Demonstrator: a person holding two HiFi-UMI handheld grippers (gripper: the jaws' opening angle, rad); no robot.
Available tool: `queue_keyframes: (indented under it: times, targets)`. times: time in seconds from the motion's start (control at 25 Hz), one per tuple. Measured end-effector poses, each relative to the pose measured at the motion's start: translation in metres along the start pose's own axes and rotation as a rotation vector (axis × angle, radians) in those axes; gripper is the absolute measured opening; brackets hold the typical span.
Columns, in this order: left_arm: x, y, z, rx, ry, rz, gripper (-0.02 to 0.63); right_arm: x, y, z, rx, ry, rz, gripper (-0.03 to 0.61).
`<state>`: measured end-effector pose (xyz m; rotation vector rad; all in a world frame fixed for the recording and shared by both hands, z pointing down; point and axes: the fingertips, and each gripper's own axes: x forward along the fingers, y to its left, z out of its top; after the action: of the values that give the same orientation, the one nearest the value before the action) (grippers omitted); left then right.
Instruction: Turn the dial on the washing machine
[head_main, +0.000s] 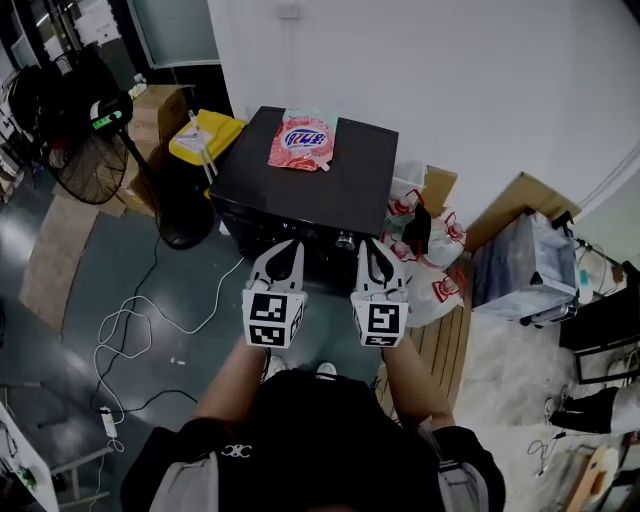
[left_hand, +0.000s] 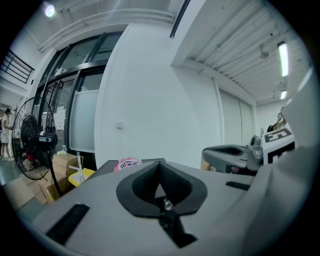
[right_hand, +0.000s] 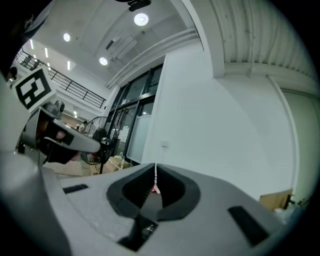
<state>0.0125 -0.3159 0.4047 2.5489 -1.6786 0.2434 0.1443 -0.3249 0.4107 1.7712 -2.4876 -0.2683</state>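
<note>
Black and boxy, the washing machine (head_main: 300, 185) stands against a white wall in the head view, with a pink pouch (head_main: 302, 140) lying on its lid. Its small silvery dial (head_main: 345, 240) sits on the front upper edge, just beside the tip of the right claw (head_main: 371, 250). The left claw (head_main: 288, 250) hovers a little further off.

In the left gripper view, the left claw's jaws meet with nothing between them, and the pouch shows beyond.

In the right gripper view, the right claw is likewise closed and empty.
</note>
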Motion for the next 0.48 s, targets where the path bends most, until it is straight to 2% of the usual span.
queue_keyframes:
  times: [0.16, 0.32, 0.48]
  targets:
    - [0.005, 0.013, -0.007, -0.001, 0.014, -0.011, -0.005, 0.022, 0.017, -0.02, -0.121, 0.034, 0.072, 0.039]
    - [0.003, 0.032, -0.017, -0.04, 0.031, 0.013, -0.005, 0.038, 0.027, -0.053, -0.299, 0.128, 0.153, 0.128]
    - [-0.003, 0.047, -0.03, -0.063, 0.053, 0.046, -0.005, 0.048, 0.042, -0.096, -0.463, 0.229, 0.275, 0.232]
